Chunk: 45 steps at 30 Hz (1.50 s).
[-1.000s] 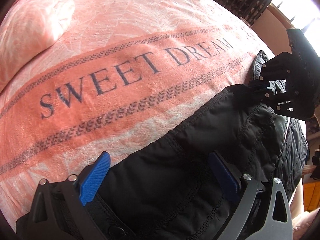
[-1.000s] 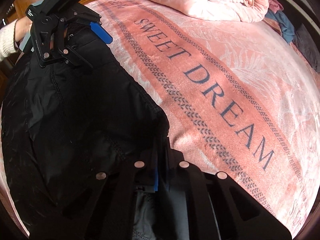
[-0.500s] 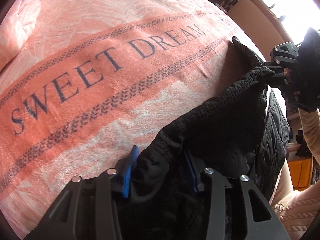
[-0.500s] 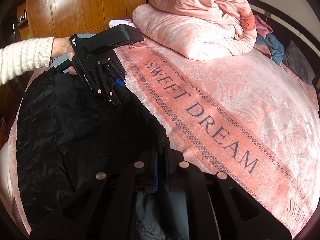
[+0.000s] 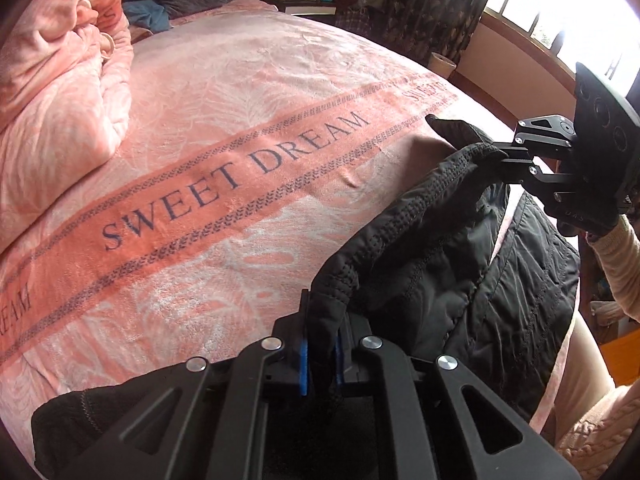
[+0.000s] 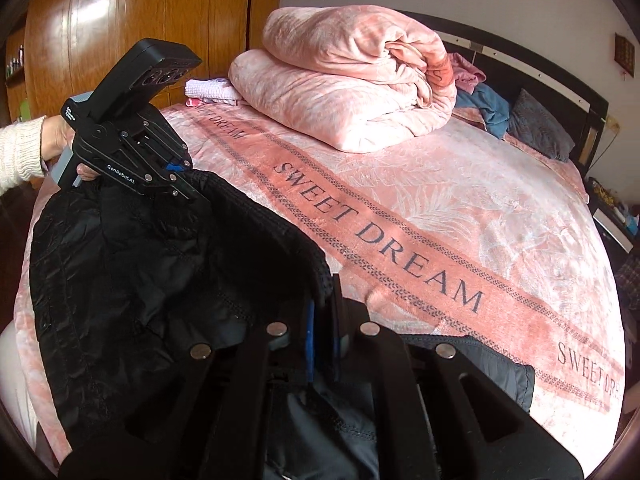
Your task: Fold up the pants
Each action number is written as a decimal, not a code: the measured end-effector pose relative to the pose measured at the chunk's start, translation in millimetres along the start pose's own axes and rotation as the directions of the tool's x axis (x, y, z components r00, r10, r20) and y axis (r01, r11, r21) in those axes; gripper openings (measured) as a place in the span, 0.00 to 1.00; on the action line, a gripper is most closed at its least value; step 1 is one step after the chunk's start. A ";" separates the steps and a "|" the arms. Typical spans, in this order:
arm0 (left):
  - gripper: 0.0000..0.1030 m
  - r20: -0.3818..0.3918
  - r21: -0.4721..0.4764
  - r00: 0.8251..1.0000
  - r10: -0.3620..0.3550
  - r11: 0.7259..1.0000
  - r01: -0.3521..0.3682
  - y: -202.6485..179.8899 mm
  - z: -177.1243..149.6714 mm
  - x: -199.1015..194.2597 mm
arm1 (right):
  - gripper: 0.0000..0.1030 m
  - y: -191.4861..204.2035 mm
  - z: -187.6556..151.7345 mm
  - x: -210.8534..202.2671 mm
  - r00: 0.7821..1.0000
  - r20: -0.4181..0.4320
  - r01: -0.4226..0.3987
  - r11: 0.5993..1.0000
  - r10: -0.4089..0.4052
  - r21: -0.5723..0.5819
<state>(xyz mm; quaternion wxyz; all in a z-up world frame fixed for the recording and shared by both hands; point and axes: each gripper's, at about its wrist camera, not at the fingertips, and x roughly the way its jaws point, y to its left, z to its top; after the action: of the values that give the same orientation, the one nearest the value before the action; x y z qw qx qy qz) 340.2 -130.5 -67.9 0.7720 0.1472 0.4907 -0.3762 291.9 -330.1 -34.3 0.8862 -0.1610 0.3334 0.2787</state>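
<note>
The left gripper [image 5: 320, 354] is closed tight on the waistband of the black pants [image 5: 440, 280]. The right gripper [image 6: 322, 344] is also closed on the same waistband, further along. The pants hang between them over the near edge of the bed [image 5: 224, 92]. A folded pink blanket [image 6: 352, 80] lies near the headboard [image 6: 560, 80].

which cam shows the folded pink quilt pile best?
Right wrist view: the whole folded quilt pile sits near the top centre, both layers and its outline clear. Left wrist view catches only part of it, cropped by the left frame edge.
</note>
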 end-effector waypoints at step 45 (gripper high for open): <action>0.20 -0.017 -0.331 0.970 0.242 0.914 -0.234 -182.6 -219.2 -15.7 | 0.29 160.8 -180.9 -82.5 0.967 -0.241 -0.023 0.968 0.086 0.252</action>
<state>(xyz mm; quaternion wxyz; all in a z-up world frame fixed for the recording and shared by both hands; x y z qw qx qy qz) 62.3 -115.9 -132.5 0.8316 0.0697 0.5160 -0.1934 53.2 -319.7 -125.5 0.8421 -0.0740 0.4787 0.2371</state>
